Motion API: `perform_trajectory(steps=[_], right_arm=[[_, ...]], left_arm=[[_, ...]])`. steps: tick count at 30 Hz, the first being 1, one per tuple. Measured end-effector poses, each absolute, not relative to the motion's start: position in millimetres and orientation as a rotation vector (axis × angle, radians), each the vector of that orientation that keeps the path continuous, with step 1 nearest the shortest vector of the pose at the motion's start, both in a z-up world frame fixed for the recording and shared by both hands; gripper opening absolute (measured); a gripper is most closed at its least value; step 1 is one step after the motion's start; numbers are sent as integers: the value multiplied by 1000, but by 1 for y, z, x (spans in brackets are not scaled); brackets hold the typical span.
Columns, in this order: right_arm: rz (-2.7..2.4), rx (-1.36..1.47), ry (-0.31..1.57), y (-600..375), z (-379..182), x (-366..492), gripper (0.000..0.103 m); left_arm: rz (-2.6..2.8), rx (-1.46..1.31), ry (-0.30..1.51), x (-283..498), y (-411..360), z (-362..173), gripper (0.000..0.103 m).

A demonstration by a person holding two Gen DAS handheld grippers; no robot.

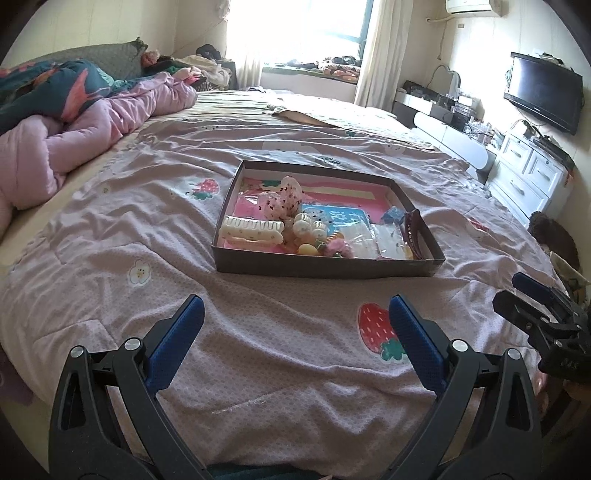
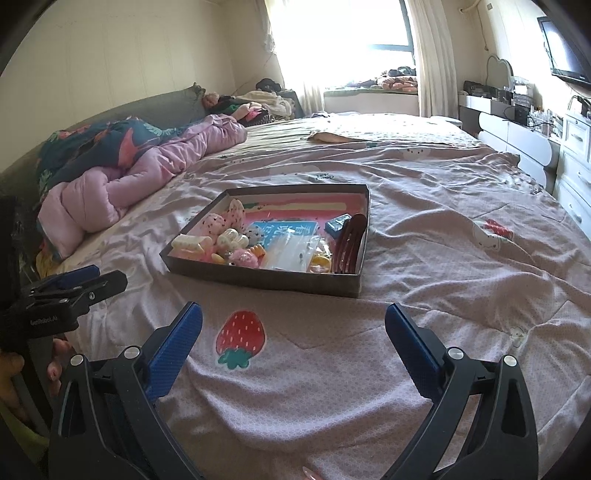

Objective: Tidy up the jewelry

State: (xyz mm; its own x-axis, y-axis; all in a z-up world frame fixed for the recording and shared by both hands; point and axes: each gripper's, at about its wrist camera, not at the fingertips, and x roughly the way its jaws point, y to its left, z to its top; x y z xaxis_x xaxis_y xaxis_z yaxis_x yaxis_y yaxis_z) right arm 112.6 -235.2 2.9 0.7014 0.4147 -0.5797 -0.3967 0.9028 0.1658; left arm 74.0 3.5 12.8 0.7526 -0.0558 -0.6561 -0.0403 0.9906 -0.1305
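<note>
A shallow dark cardboard box sits on the bed, also in the right wrist view. It holds several hair clips and trinkets: a cream claw clip, a pink speckled clip, a maroon clip, a blue card and clear plastic bags. My left gripper is open and empty, above the sheet in front of the box. My right gripper is open and empty, also in front of the box; it shows at the right edge of the left wrist view.
The bed has a pink strawberry-print sheet. A pink and teal quilt is bunched at the left. White drawers and a wall TV stand at the right. A bright window is at the back.
</note>
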Motion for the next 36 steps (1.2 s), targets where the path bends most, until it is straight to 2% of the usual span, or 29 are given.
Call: perform_trajectory(steps=[36], right_arm=[[459,24,648,-232,6,109,96]], left_arm=[[-19,-127,719,70,-3,13,92]])
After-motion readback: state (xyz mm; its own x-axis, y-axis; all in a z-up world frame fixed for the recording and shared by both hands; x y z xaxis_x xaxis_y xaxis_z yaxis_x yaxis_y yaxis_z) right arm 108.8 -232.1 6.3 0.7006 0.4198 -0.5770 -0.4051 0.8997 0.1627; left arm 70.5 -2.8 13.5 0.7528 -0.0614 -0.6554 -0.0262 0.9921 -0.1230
